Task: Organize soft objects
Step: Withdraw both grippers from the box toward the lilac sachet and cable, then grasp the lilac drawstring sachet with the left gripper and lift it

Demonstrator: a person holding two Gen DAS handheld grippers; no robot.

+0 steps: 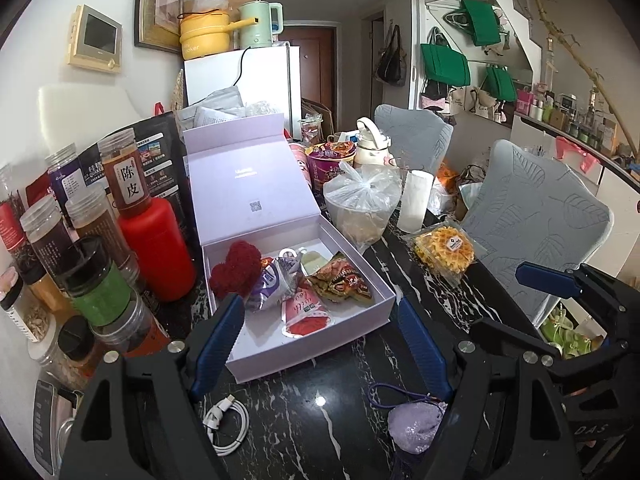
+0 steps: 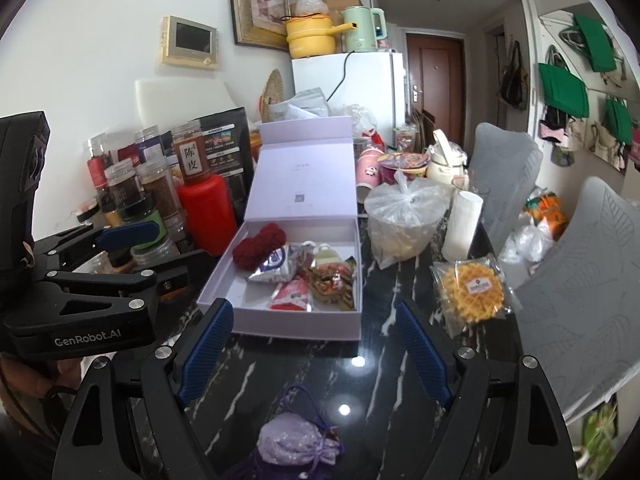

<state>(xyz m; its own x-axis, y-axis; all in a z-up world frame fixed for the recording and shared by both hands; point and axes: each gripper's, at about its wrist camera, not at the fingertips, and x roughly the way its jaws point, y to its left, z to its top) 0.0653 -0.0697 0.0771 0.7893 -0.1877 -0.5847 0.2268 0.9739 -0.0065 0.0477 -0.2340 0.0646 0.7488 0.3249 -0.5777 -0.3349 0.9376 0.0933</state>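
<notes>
Both grippers were spread wide and had nothing in them. The left gripper hung over the near end of the lavender gift box, its blue fingers framing that end without touching it. The right gripper sat over the dark marble table, jaws gaping just as far, with the little purple drawstring sachet lying on the tabletop right below and between them, not gripped. In the left view that same sachet showed up beside the right-hand finger, a white charging cable coiled nearby.

The box had its lid flipped up and back. Inside it were a dark red crocheted heart in the far left corner, then a purple-and-white snack packet, a pink pouch, a small pale green pouch and a crinkly red-green wrapper, all bunched together. A bagged waffle lay on the table to the right, well apart from the box.
</notes>
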